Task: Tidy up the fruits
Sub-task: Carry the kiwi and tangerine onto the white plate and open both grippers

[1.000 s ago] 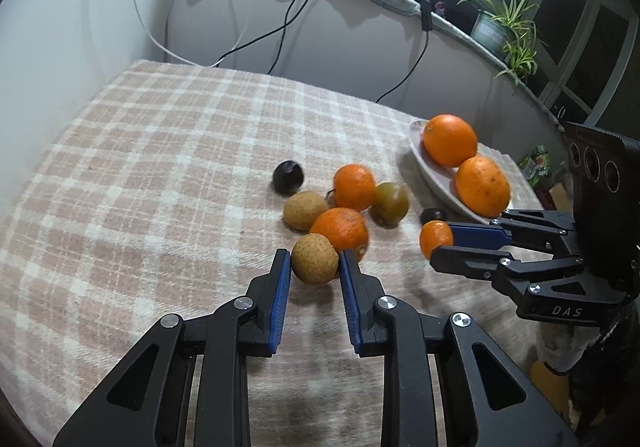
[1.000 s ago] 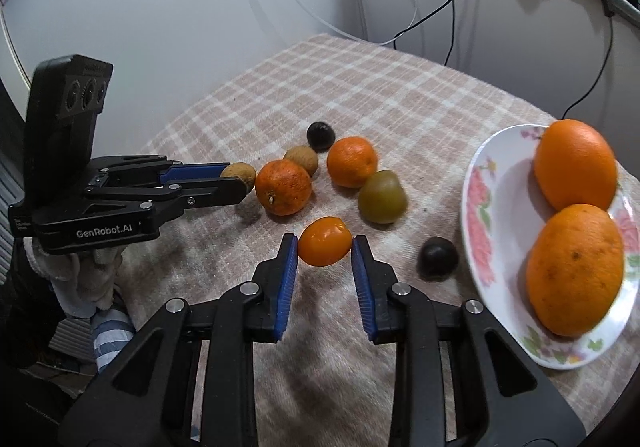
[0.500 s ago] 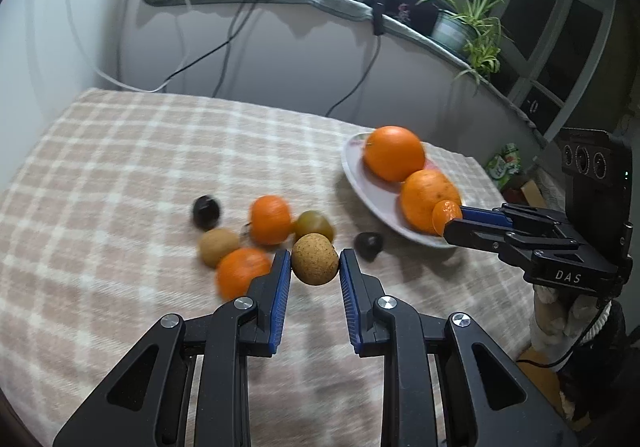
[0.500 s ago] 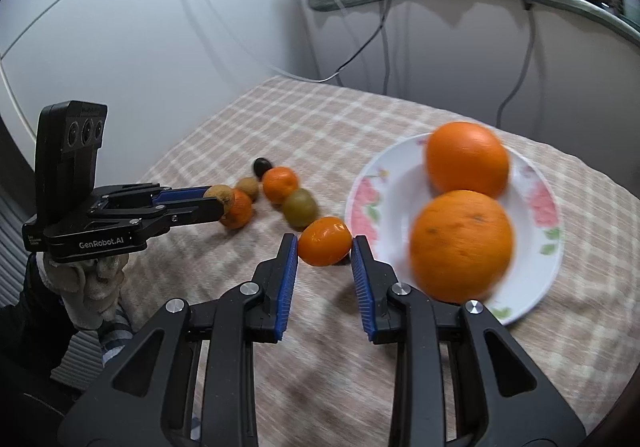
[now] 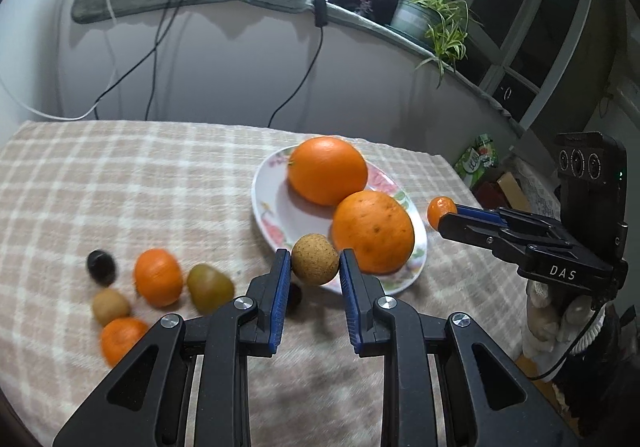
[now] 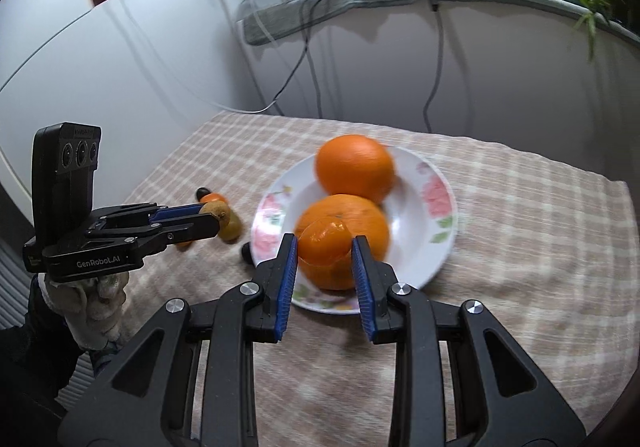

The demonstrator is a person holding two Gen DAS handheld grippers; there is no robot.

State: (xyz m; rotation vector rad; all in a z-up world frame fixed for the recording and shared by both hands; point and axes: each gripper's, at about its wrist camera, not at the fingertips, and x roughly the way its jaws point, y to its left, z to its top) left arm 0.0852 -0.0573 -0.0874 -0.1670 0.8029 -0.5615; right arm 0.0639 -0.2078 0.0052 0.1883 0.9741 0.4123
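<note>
Now both grippers pinching fruit: left gripper (image 5: 312, 267) on tan ball (image 5: 314, 258), right gripper (image 6: 324, 255) on small orange (image 6: 323, 241) (above plate (image 6: 436, 247)).

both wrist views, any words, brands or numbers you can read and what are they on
"DAS": white letters on the side of the right gripper, seen in the left wrist view.
"GenRobot.AI": white letters on the side of the left gripper, seen in the right wrist view.
Green packet past the table's far edge: it carries print, too small and blurred to read.
Floral plate: flowers only, no text.
</note>
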